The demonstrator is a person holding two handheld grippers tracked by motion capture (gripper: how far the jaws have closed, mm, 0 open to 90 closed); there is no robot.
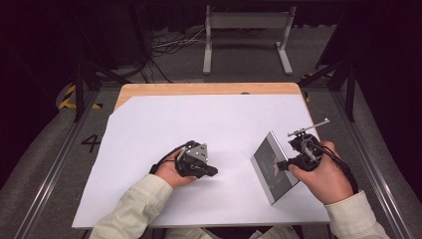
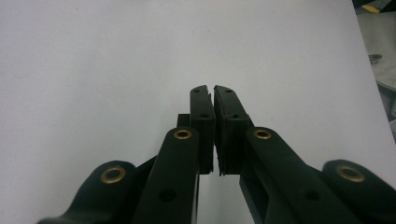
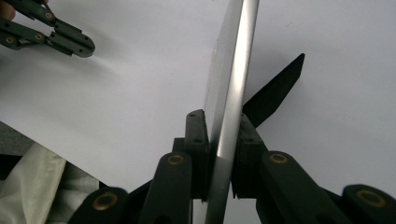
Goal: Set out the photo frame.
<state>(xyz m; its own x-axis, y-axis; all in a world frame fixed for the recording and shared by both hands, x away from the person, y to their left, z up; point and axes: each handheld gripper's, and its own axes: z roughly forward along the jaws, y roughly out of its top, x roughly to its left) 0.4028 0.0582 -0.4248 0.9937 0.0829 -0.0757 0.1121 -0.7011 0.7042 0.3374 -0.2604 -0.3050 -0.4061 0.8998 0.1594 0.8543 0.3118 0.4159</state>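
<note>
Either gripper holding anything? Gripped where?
The right gripper clamps the flat silver panel by its thin edge, one finger on each face. The left gripper is shut and holds nothing.

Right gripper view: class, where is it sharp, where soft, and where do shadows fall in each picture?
Right gripper view: the silver panel blurs up close and casts a dark wedge shadow. High view: evenly lit white sheet, dark surroundings. Left gripper view: near jaws soft.
</note>
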